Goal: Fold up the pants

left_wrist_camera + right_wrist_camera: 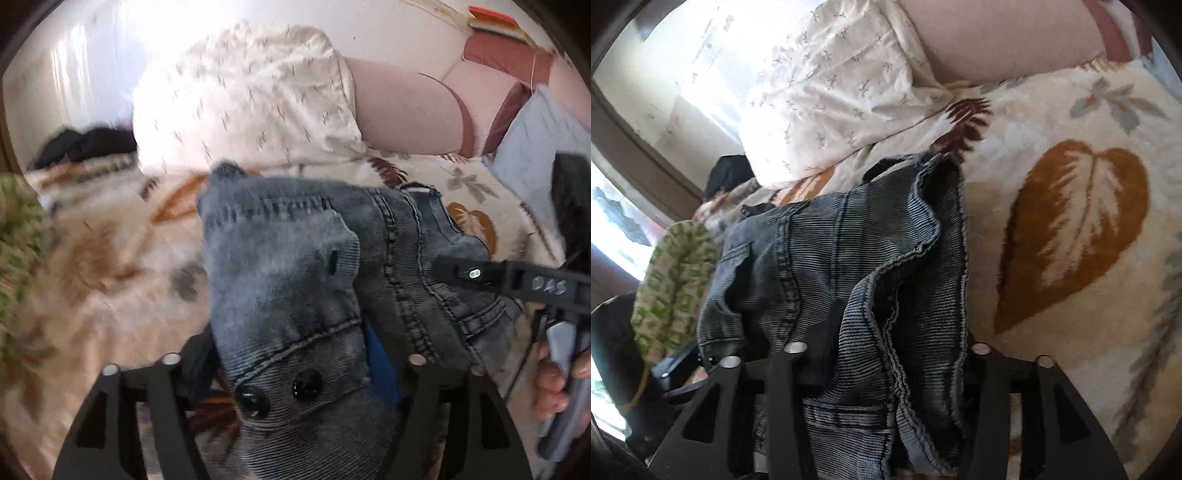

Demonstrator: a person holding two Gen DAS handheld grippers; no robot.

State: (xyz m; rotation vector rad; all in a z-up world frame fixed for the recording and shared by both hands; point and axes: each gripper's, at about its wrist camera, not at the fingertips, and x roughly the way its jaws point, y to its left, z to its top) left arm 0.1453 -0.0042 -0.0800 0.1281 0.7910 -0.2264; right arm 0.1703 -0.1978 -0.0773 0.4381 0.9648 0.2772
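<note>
1. Through the left wrist camera, the left gripper (291, 373) sat at the bottom of the view with the grey-blue denim pants (295, 280) bunched between its two black finger frames. The waistband end with two dark buttons (280, 391) lay right between the fingers. The cloth hid the tips, so I could not tell how tightly the jaws were closed, though the fabric appeared held there.
2. In that same view the pants stretched away from the gripper across a cream blanket (110, 266) printed with brown and orange leaves. Beyond them lay a white patterned pillow (251, 103) and, beside it, a pink cushion (406, 114).
3. At the right edge, the right gripper (476, 275) reached in sideways, its black finger resting against the denim near a seam. The person's hand (554, 373) gripped its grey handle.
4. Through the right wrist camera, the right gripper (886, 350) had the pants (849, 266) draped thickly between its finger frames, a frayed hem edge running down the middle. The fabric covered the tips, so I could not tell the jaw opening here either.
5. In this view the pants lay on the blanket (1071, 229), just beside a large orange leaf print, with the pillow (831, 85) beyond. A green-and-white patterned cloth (676, 280) showed at the left.
</note>
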